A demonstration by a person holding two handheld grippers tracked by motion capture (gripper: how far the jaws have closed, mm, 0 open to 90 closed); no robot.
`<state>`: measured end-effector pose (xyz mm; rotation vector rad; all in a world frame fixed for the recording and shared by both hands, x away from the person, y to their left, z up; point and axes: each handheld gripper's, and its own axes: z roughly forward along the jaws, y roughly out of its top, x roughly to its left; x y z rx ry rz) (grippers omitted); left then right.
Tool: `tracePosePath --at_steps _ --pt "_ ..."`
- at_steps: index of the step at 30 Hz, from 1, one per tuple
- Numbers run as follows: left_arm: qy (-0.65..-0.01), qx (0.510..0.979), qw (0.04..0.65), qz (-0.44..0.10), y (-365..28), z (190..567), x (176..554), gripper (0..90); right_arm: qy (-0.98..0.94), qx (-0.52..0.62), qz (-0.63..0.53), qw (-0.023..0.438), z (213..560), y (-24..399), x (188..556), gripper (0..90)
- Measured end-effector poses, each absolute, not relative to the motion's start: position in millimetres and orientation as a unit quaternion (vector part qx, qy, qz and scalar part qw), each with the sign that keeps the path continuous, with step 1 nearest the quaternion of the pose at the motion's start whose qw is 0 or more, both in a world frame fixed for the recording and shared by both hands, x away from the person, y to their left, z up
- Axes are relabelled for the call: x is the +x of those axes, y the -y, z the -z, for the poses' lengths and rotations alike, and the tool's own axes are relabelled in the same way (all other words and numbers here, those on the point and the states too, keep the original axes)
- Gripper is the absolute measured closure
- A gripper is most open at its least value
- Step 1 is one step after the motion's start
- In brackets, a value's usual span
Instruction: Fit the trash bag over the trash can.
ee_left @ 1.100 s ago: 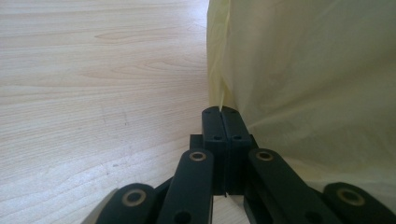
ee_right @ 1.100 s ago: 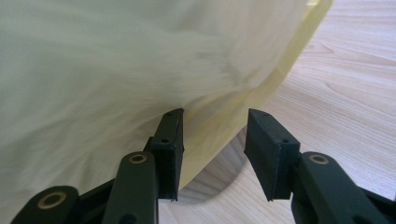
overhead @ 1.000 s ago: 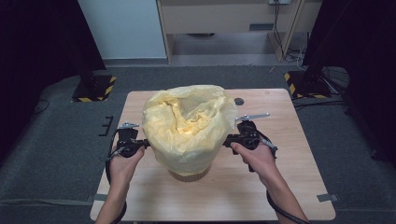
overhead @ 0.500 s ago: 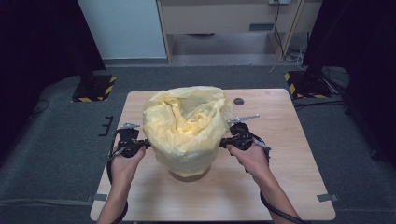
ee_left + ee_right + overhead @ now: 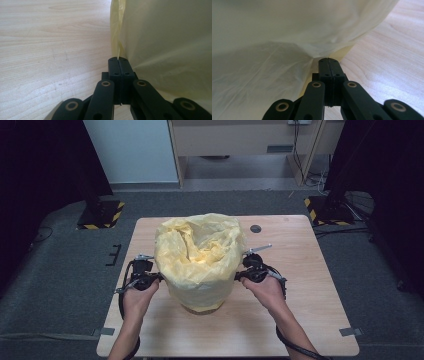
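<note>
The wooden surface (image 5: 310, 285) carried a yellow plastic bag (image 5: 200, 260) at its middle, draped over a bin; thin, soft, slippery film, best pinched at side folds. Left claw (image 5: 157, 279) pinched its left side; right claw (image 5: 239, 276) had just closed, pinching the opposite side

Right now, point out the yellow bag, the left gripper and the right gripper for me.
yellow bag (image 5: 200, 270), high view, on its front wall.
left gripper (image 5: 118, 59), left gripper view, at its shut fingertips, pinching a bag fold.
right gripper (image 5: 328, 59), right gripper view, at its shut fingertips, pinching the bag's film.
</note>
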<state>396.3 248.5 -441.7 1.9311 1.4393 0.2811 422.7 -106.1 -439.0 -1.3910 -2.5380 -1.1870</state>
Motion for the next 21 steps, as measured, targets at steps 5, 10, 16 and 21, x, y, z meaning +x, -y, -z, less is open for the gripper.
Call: tracePosePath --at_steps 5,10,16,21 --pt "-0.558 0.749 0.342 -0.104 -247.7 451.2 397.1 90.0 0.814 -0.446 0.373 0.014 447.6 107.5 423.7 90.0" --pt "-0.564 0.745 0.340 -0.106 -249.9 457.2 397.9 90.0 0.815 -0.451 0.364 0.013 454.1 109.1 424.9 90.0" --pt "-0.568 0.745 0.333 -0.109 -252.6 461.0 398.5 90.0 0.817 -0.454 0.356 0.018 459.2 110.1 427.6 90.0" --pt "-0.569 0.749 0.321 -0.112 -252.9 464.4 398.3 90.0 0.818 -0.453 0.355 0.016 464.1 110.6 428.1 90.0"
